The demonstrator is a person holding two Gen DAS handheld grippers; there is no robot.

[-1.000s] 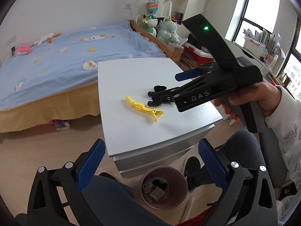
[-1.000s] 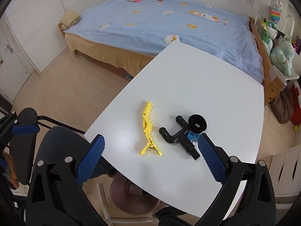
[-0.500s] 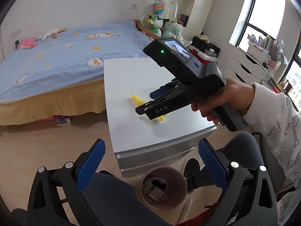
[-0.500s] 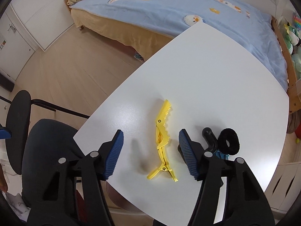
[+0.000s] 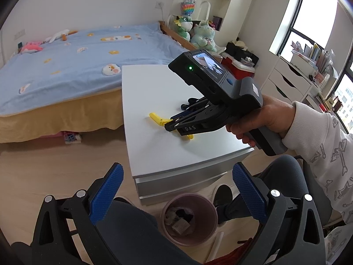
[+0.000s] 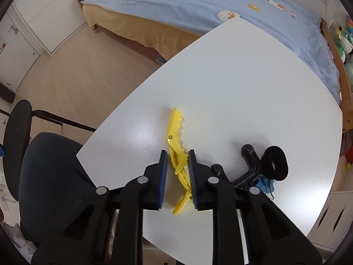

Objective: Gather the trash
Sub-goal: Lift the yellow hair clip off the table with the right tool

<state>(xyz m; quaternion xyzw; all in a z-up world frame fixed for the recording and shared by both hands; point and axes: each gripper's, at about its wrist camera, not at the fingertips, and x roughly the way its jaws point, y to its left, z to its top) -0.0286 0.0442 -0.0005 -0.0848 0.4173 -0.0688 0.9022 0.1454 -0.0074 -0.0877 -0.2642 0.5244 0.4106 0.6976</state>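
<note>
Right gripper [image 6: 177,165] lowered onto the white table [image 6: 242,84], blue pads narrowed around the yellow hair clip [image 6: 176,148], one pad on each side of the clip's rear half; right pad [image 6: 191,174] against the clip's edge, left pad [image 6: 163,172] just beside it with a thin sliver of gap, so nearly clamped but full grip not certain. Clip lying flat on the tabletop near the front edge, toothed tip pointing away toward the bed [image 6: 220,6], its splayed tail sticking out below the pads. Just to the right of the gripper, a black hook-shaped piece [image 6: 250,161], a black fuzzy hair tie [image 6: 275,163] and a small blue clip [image 6: 264,183] bunched together on the table, touching one another. Left gripper [image 5: 176,190] held well back from the table, pads spread wide apart with nothing between them, above a dark trouser knee [image 5: 132,225]. Seen from there: right hand [image 5: 262,121] on the handle, yellow tip [image 5: 155,118] poking out ahead of the fingers, and a pink waste bin [image 5: 187,218] on the floor below the table's front edge, scraps already inside.
</note>
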